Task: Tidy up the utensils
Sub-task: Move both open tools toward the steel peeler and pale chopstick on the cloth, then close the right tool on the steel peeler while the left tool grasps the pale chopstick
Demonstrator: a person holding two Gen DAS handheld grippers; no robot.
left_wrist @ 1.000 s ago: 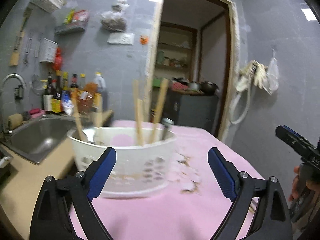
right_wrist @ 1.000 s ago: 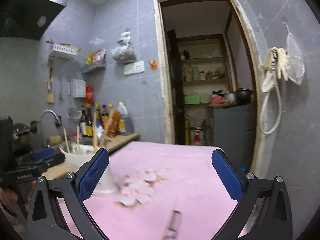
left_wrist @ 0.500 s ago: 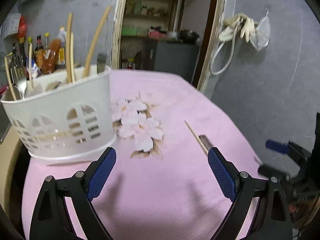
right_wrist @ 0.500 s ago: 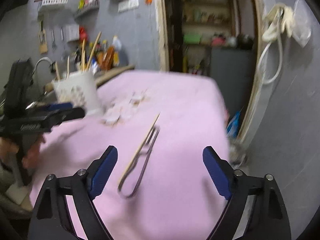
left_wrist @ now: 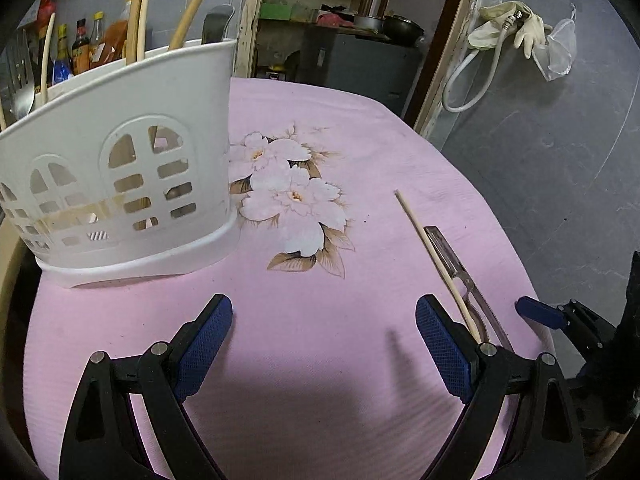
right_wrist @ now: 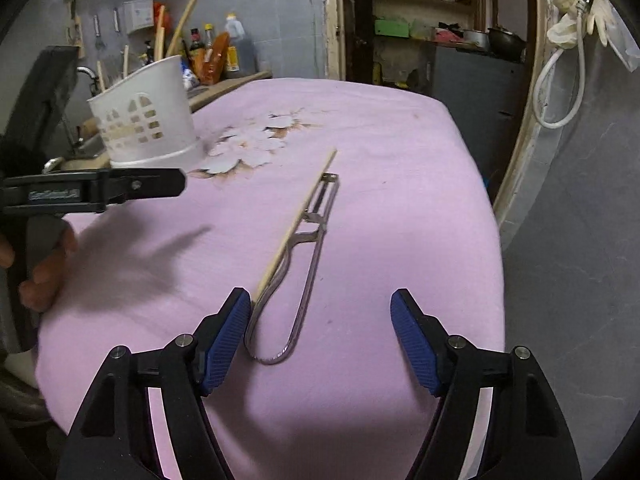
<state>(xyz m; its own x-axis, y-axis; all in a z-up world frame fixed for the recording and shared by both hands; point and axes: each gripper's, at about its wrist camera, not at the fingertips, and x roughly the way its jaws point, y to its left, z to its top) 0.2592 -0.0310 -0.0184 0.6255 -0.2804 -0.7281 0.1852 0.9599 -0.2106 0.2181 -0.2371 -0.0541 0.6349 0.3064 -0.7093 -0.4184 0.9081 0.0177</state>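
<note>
On the pink cloth a chopstick touches a metal peeler, both between the right gripper jaws — wide, just closing, gripping nothing. The left gripper is open, empty; its view shows forks inside the white holder.

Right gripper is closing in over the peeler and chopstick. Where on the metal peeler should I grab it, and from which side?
Grip the metal peeler at its rounded loop end, coming down from above with the right gripper, jaws straddling the loop. That end lies nearest and flat on the cloth, but the chopstick runs along its left edge, so stay right of that.
</note>
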